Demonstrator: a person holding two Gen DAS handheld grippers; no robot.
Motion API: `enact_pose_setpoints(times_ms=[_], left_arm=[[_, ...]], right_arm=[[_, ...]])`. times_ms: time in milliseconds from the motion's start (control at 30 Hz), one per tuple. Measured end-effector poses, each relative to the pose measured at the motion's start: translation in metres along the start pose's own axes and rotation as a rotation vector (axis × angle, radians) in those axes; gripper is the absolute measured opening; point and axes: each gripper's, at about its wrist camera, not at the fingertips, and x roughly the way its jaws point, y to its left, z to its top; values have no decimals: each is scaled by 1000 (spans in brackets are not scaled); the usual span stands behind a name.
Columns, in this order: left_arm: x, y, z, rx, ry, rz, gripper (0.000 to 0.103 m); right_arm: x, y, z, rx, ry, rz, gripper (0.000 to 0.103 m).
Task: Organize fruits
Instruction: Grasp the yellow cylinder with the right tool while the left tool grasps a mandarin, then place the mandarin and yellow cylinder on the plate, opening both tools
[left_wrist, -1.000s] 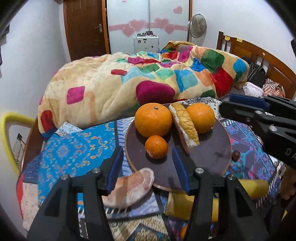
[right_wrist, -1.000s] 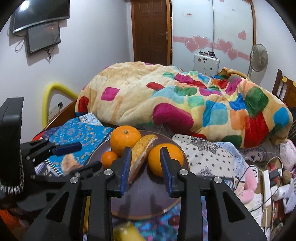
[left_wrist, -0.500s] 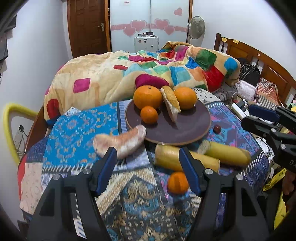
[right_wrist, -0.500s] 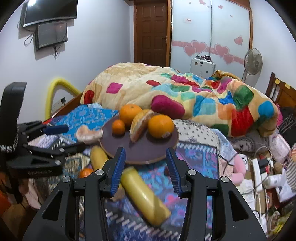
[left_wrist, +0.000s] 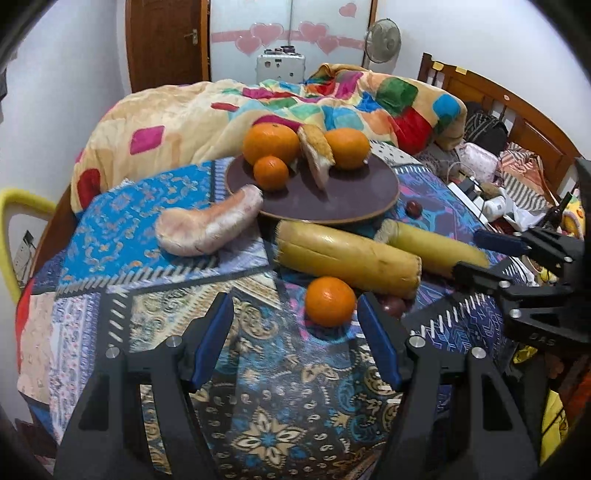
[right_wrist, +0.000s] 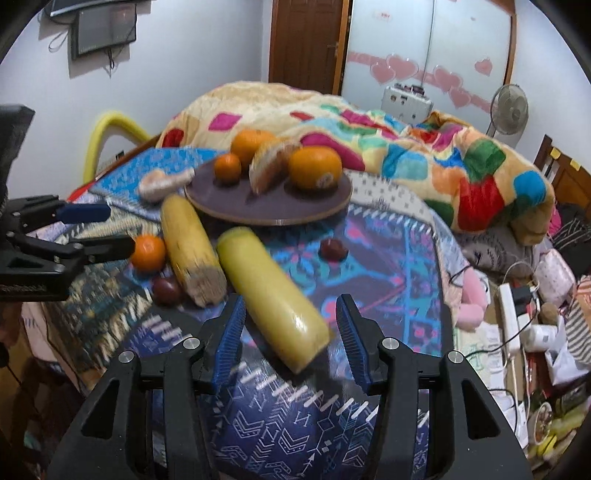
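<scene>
Both hand-held grippers are wide open and hold nothing. The left hand-held gripper (left_wrist: 295, 339) hangs low over the patterned cloth (left_wrist: 155, 206) that covers the bench, and a loose orange (left_wrist: 330, 301) lies just in front of it, nearer to its right finger. Beside this orange, half hidden, I see a small dark red fruit (left_wrist: 393, 305).

The right hand-held gripper (right_wrist: 290, 334) points at a long yellow fruit (right_wrist: 271, 297), whose near end lies between the two blue fingers (right_wrist: 229, 336) without touching them, as far as I can tell. This part of the picture is a little blurred. To the left of it lies a second long yellow fruit (right_wrist: 192, 245) with a rough cut end, and the loose orange (right_wrist: 148, 253) is just beside that one. Another small dark red fruit (right_wrist: 333, 249) lies alone on the cloth, to the right of the yellow ones.

Further back there is a round dark plate (left_wrist: 354, 199). On it stand two big oranges (left_wrist: 271, 143), a small orange (left_wrist: 270, 172) and a pale wedge-shaped piece (left_wrist: 317, 155) that leans between the big ones. A pinkish curved fruit (left_wrist: 207, 230) lies on the cloth with one end touching the left rim of the plate. Behind the bench a colourful blanket (left_wrist: 229, 107) is piled on the bed.
</scene>
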Motion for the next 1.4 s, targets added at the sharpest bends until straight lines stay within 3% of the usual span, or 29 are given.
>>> enact_pose_setpoints(times_ms=[133, 267, 400, 500, 767, 933, 1000, 1067, 1233, 1333, 1400], left_arm=[[11, -6, -2, 18, 18, 13, 69], [22, -5, -2, -13, 33, 6, 64], [28, -9, -2, -14, 29, 1, 52], [26, -13, -3, 3, 27, -15, 33], [9, -4, -15, 20, 34, -24, 33], [4, 5, -24, 12, 31, -35, 33], [4, 5, -24, 8, 27, -40, 33], [5, 5, -23, 14, 25, -40, 33], [6, 7, -21, 23, 21, -55, 33], [7, 11, -20, 15, 16, -62, 33], [7, 13, -20, 10, 11, -60, 33]], right_arm=[[8, -3, -4, 9, 6, 10, 52], [5, -2, -6, 2, -1, 19, 49], [5, -2, -11, -13, 6, 26, 45], [14, -6, -14, 13, 43, 59, 41], [-2, -1, -26, 48, 37, 76, 35], [-8, 12, -26, -19, 54, 57, 34], [-7, 14, -19, -29, 47, 44, 37], [-4, 12, -11, -22, 34, 42, 49], [13, 11, 7, -6, 31, 36, 49], [24, 11, 12, -2, 59, 63, 34], [30, 10, 14, -1, 76, 64, 33]])
